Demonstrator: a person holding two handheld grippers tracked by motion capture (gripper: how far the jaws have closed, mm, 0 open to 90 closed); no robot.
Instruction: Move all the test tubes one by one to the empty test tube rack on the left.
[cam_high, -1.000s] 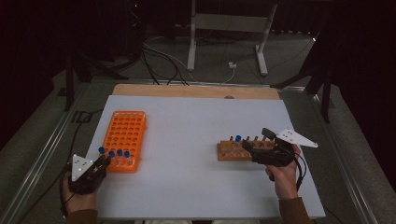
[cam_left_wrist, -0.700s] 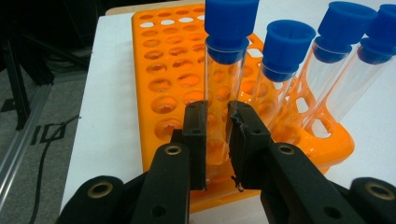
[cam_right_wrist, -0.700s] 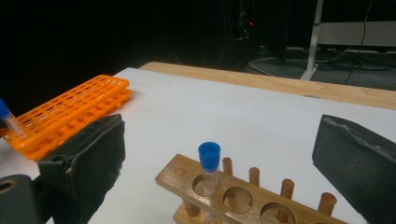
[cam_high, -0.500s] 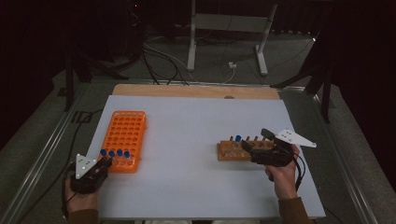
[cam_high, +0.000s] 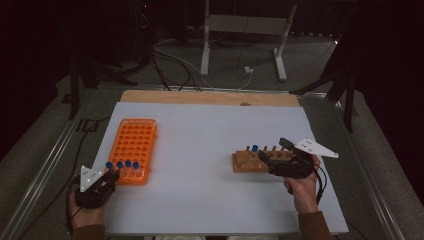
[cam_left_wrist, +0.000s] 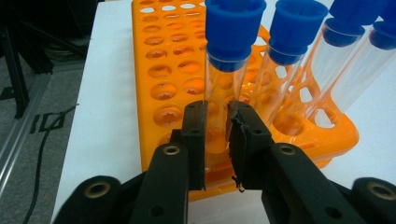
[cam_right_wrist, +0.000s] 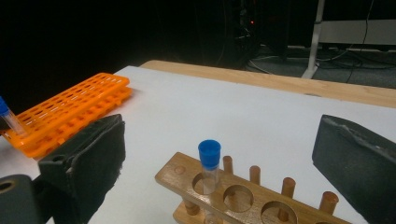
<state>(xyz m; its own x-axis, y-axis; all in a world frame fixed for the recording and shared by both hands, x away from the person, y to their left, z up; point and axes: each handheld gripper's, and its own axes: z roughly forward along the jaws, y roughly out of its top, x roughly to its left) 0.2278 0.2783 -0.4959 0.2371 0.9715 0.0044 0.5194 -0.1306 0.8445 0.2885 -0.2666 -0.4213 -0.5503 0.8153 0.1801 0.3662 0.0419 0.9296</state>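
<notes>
– what's the left gripper (cam_left_wrist: 217, 135) got?
– jaws clamped on a blue-capped tube (cam_left_wrist: 229, 70), near-left corner of the orange rack (cam_high: 132, 150); up close you see the pinch.
– right gripper (cam_high: 274, 159)?
– gaping, empty, at the wooden rack (cam_right_wrist: 243, 196).

white table (cam_high: 210, 200) — wooden strip (cam_high: 210, 97) at far edge | floor cables (cam_high: 175, 60) | metal stand (cam_high: 245, 30)

The white table (cam_high: 200, 150) carries an orange rack (cam_high: 134, 145) and a wooden rack (cam_high: 249, 162).
</notes>
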